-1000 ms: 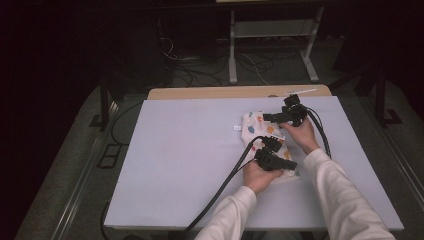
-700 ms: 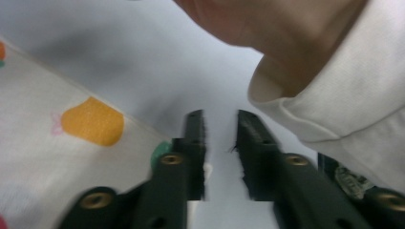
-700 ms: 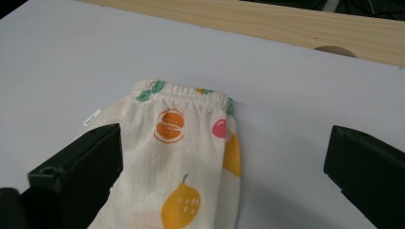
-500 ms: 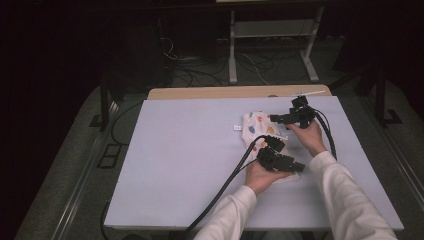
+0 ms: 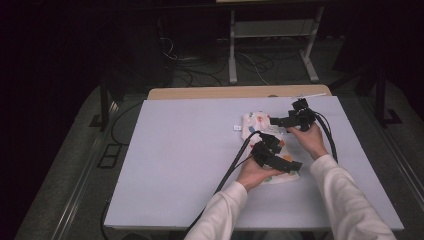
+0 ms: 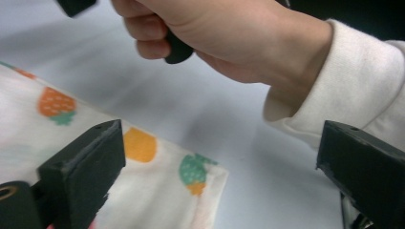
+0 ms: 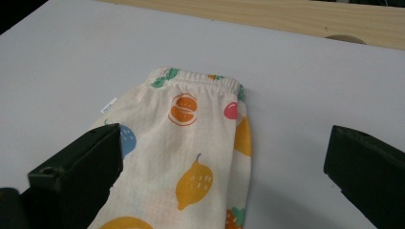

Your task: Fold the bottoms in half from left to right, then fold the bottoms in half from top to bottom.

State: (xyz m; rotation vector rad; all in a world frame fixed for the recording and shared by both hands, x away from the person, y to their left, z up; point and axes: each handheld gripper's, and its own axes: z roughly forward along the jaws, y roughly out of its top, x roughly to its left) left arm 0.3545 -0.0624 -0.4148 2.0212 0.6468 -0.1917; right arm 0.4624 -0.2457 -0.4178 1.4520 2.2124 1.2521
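1. Fruit-print garment (image 5: pixel 260 129) lies flat on the tabletop (image 5: pixel 175 160), between both hands;
2. Left gripper (image 5: pixel 289 164) has just been opening, jaws wide, nothing between them;
3. Right gripper (image 5: pixel 274 120) gapes over the waistband, unclamped.

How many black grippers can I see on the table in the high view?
2. The left gripper is over the near end of the fruit-print cloth, jaws open after just opening, nothing between them. The right gripper is at the cloth's far end, jaws open.
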